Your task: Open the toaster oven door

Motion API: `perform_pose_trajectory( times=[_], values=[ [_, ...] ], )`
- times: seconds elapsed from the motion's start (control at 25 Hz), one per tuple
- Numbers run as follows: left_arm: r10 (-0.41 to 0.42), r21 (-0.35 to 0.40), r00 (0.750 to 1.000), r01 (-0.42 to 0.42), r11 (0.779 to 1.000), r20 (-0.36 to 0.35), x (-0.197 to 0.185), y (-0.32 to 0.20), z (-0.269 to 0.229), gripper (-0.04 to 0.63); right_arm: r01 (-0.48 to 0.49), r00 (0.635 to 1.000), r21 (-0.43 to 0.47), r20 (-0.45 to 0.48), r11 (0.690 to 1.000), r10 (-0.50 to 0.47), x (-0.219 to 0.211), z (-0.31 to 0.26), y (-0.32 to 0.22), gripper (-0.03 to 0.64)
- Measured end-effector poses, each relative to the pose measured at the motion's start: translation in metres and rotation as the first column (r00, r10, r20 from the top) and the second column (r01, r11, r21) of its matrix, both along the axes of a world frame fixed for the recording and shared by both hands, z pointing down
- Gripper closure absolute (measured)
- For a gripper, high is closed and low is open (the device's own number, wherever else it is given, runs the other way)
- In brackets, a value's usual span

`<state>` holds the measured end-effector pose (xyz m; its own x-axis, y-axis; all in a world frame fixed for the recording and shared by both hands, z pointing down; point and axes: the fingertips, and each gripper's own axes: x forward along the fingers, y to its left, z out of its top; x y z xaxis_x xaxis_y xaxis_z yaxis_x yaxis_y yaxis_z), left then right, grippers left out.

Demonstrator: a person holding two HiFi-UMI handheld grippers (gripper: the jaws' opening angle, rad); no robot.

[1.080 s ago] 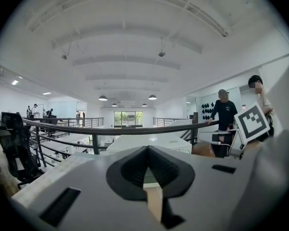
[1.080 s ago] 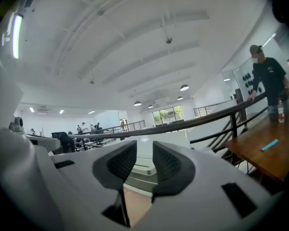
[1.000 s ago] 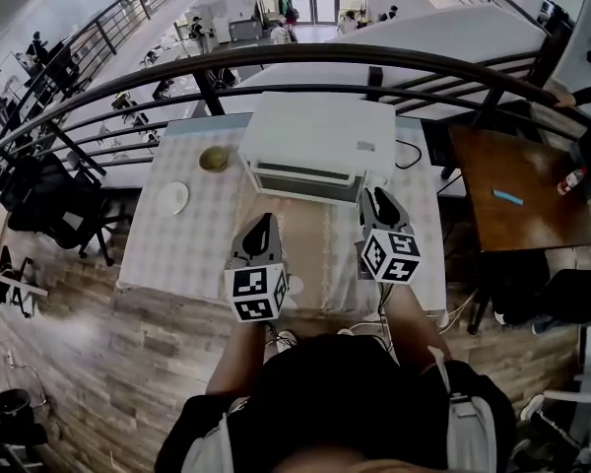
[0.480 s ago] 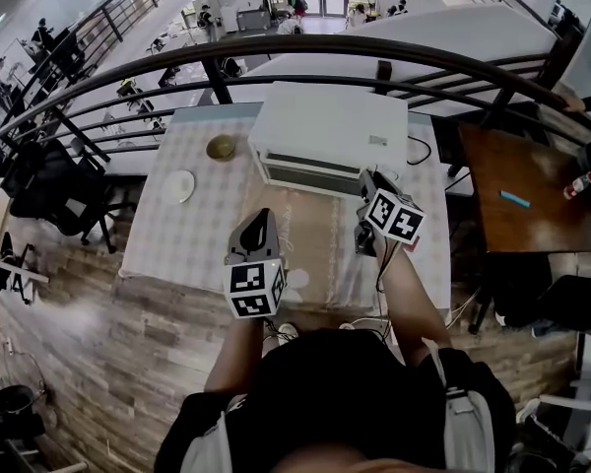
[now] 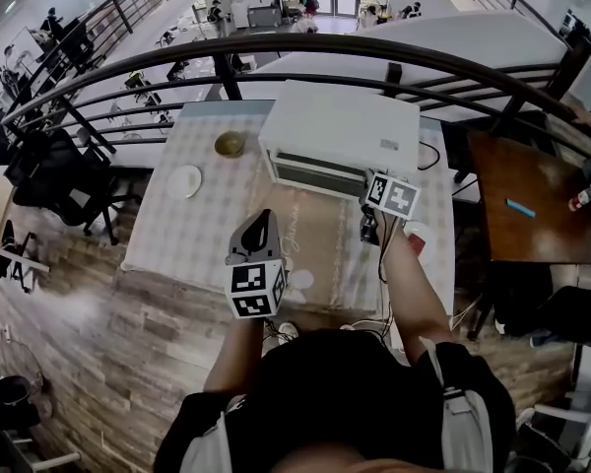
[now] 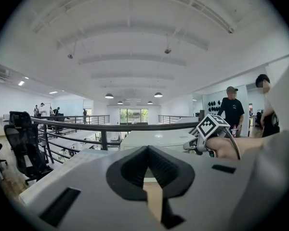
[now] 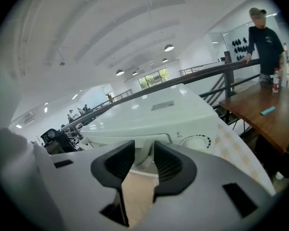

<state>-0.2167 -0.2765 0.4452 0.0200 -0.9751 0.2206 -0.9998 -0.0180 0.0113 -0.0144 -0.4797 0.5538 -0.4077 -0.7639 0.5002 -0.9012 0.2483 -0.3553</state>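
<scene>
Jaws on right hand-held gripper (image 7: 143,148), just opened wide, bracket toaster oven door handle (image 7: 140,159) w/o pinching, prob. to grab & pull; left hand-held gripper (image 6: 145,150) hangs back shut, empty.

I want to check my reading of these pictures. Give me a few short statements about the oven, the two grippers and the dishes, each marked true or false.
1. The door of the toaster oven is closed. True.
2. The right gripper has its jaws clamped on the door handle. False: the jaws stand apart and have just been opening. The handle shows in the gap, but the pads do not press on it.
3. In the head view, a bowl stands on the table left of the oven. True.
4. The left gripper holds the plate. False: its jaws are together on nothing, and the plate lies on the table.
</scene>
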Motion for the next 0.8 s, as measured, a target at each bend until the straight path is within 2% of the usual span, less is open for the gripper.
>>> perform_pose_trajectory(
  times=[0.16, 0.36, 0.8],
  values=[
    [-0.011, 0.001, 1.000, 0.011, 1.000, -0.007, -0.006, -0.002, 0.001, 0.583, 0.019, 0.999, -0.004, -0.050, 1.000, -0.019, -0.003, 0.003, -0.003, 0.505],
    [-0.009, 0.002, 1.000, 0.009, 1.000, -0.015, -0.005, -0.006, 0.002, 0.583, 0.032, 0.997, -0.005, -0.069, 0.999, -0.032, -0.003, 0.004, 0.000, 0.505],
    [0.028, 0.003, 0.999, -0.028, 1.000, -0.018, 0.002, -0.009, 0.004, 0.583, 0.059, 0.988, 0.050, -0.147, 0.997, -0.051, -0.007, 0.009, 0.027, 0.505]
  ],
)
